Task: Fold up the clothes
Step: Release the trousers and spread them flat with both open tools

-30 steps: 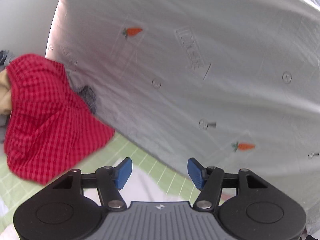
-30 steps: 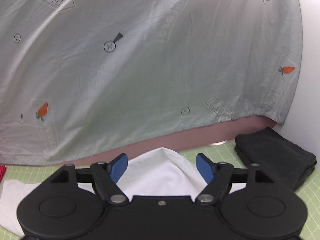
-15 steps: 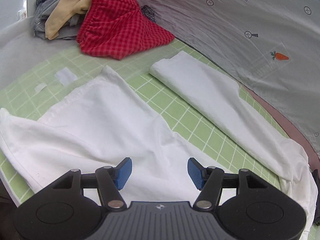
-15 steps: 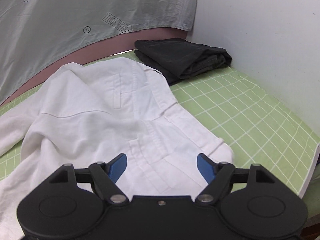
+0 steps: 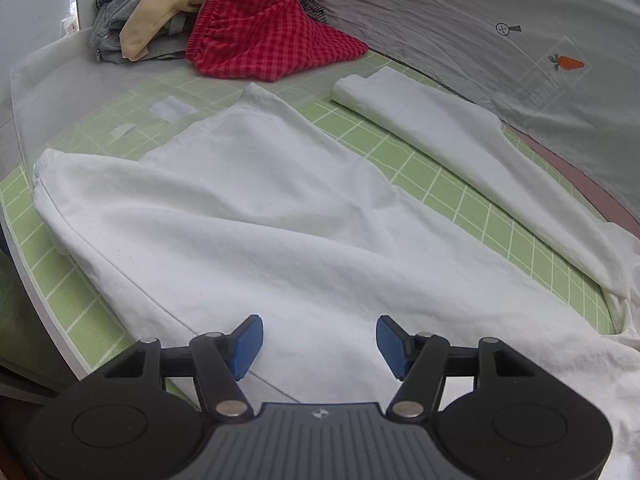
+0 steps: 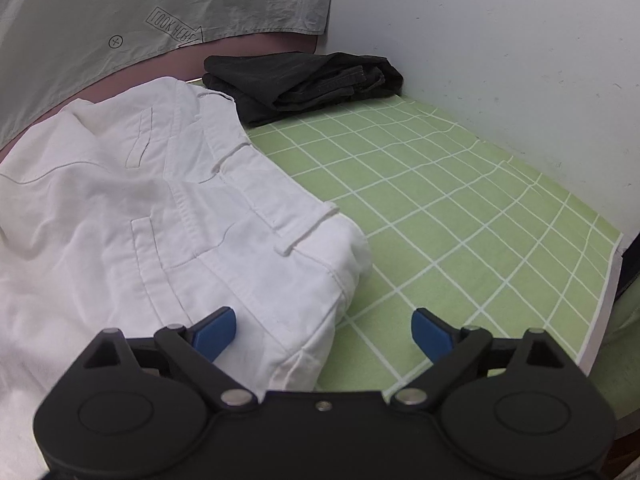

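1. White trousers (image 5: 280, 216) lie spread across the green gridded mat (image 6: 460, 200) on the bench, one leg stretched toward the far edge and the other lying nearer.
2. Their waistband end, with pockets and belt loops, shows in the right wrist view (image 6: 248, 208), just beside a folded black garment (image 6: 304, 80).
3. The left claw (image 5: 319, 345) stands wide over the nearer leg, gripping nothing.
4. The right claw (image 6: 324, 330) is also wide and empty, straddling the waistband corner and bare mat.
5. A red checked garment (image 5: 264, 32) tops a heap of grey and tan clothes (image 5: 144, 28) at the far left.
6. A grey printed sheet (image 5: 500, 20) hangs behind the bench.
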The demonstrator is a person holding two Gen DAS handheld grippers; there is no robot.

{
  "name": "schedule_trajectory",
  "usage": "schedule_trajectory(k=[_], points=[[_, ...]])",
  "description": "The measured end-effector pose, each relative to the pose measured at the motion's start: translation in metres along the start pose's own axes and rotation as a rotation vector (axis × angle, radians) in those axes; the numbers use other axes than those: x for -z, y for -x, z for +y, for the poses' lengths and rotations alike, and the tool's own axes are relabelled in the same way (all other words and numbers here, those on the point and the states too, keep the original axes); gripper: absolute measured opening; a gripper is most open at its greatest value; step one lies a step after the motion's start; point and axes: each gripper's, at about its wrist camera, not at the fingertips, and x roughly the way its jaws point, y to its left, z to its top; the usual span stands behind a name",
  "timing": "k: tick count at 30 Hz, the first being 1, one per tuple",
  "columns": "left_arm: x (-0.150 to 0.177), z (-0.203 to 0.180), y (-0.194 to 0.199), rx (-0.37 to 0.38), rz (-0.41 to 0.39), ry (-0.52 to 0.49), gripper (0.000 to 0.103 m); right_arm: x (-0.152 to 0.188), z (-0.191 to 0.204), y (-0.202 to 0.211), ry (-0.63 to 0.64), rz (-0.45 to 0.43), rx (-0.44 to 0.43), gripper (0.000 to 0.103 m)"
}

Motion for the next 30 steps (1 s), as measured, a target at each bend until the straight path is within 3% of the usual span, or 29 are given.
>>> schedule_trajectory(k=[5, 8, 9, 12, 14, 16, 20, 24, 26, 30], points=[[0.01, -0.006, -0.013, -0.01, 0.021, -0.019, 0.064, -0.004, -0.003, -0.008, -0.023, 0.001, -0.017, 0.099], [0.013, -0.012, -0.019, -0.008, 0.032, -0.022, 0.064, -0.005, -0.008, -0.01, -0.056, 0.007, -0.076, 0.095], [0.014, -0.014, -0.021, -0.013, 0.033, -0.027, 0.064, -0.006, -0.008, -0.009, -0.054, 0.002, -0.098, 0.09], [0.015, -0.021, -0.024, -0.034, 0.028, -0.051, 0.066, -0.008, -0.003, -0.004, -0.008, -0.01, -0.151, 0.055], [0.014, -0.024, -0.025, -0.049, 0.027, -0.056, 0.067, -0.009, 0.004, 0.002, 0.07, -0.032, -0.129, 0.041], [0.014, -0.026, -0.025, -0.058, 0.028, -0.052, 0.067, -0.011, 0.007, 0.007, 0.138, -0.057, -0.109, 0.019], [0.015, -0.027, -0.025, -0.066, 0.035, -0.039, 0.067, -0.019, -0.016, 0.011, 0.137, -0.072, -0.083, 0.014], [0.016, -0.024, -0.02, -0.07, 0.039, -0.018, 0.067, -0.027, -0.032, 0.005, 0.226, -0.104, 0.063, 0.013], [0.015, -0.02, -0.017, -0.07, 0.034, -0.007, 0.067, -0.034, -0.045, -0.006, 0.19, -0.07, 0.11, 0.014], [0.014, -0.01, -0.011, -0.073, 0.025, 0.017, 0.067, -0.032, -0.031, -0.007, 0.269, -0.077, 0.211, 0.037]])
